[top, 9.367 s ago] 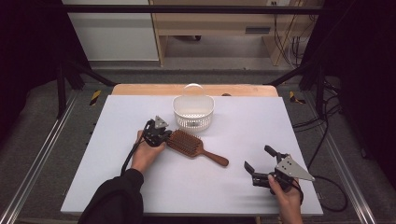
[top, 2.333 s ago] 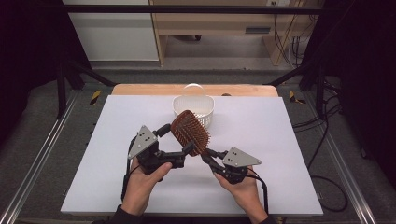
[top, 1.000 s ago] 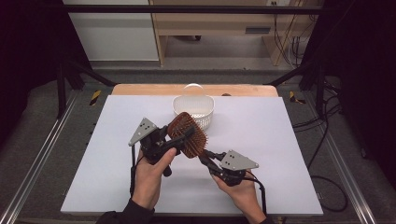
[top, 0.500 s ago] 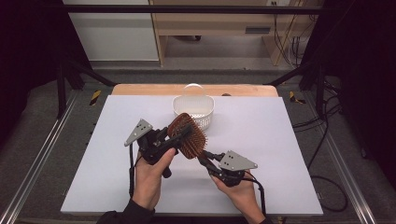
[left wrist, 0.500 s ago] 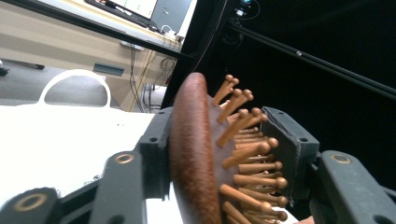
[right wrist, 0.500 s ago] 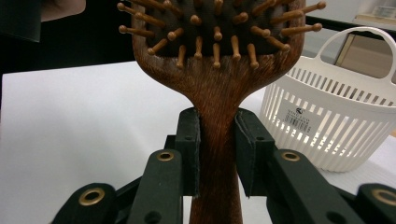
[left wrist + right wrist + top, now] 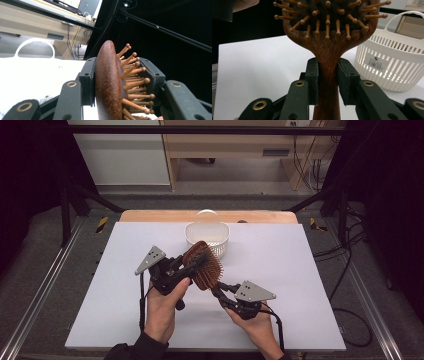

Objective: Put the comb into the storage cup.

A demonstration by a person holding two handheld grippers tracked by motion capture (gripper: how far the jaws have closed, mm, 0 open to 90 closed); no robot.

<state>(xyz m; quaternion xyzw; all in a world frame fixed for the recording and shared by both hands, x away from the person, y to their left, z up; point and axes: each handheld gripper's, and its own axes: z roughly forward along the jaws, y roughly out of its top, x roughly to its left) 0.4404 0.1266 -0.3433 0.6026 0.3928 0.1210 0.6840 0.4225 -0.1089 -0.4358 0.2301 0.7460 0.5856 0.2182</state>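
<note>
I'm holding the wooden hairbrush (image 7: 202, 266) up off the white table (image 7: 125, 270) with both claws at once. My left gripper (image 7: 181, 265) is pinching the brush head across its thickness; in the left gripper view the jaws are pressing one on the smooth brown back (image 7: 107, 82) and one on the bristle side, with the wooden pins (image 7: 132, 75) poking out toward the right-hand jaw. My right gripper (image 7: 218, 290) is clamping the handle just below the neck; in the right gripper view both pads are sitting tight against the handle (image 7: 327, 82), one each side, and the head with its pins is rising above them.

In the high view the brush is tilting, head up and toward the far side, handle slanting down toward my right hand (image 7: 255, 325). Bristle face is turning toward my right side. My left hand (image 7: 162, 307) is gripping its tool from below, grey plate (image 7: 150, 259) on top, cable trailing down beside the wrist. Right gripper is carrying its own grey plate (image 7: 254, 291).

The brush is hanging in the air over the middle of the table, just near side of the white slotted basket (image 7: 207, 238), not touching it. Basket is standing upright toward the far edge, handle up; it is showing close behind the brush in the right gripper view (image 7: 392, 67). Whether anything is lying inside the basket, I cannot tell.
</note>
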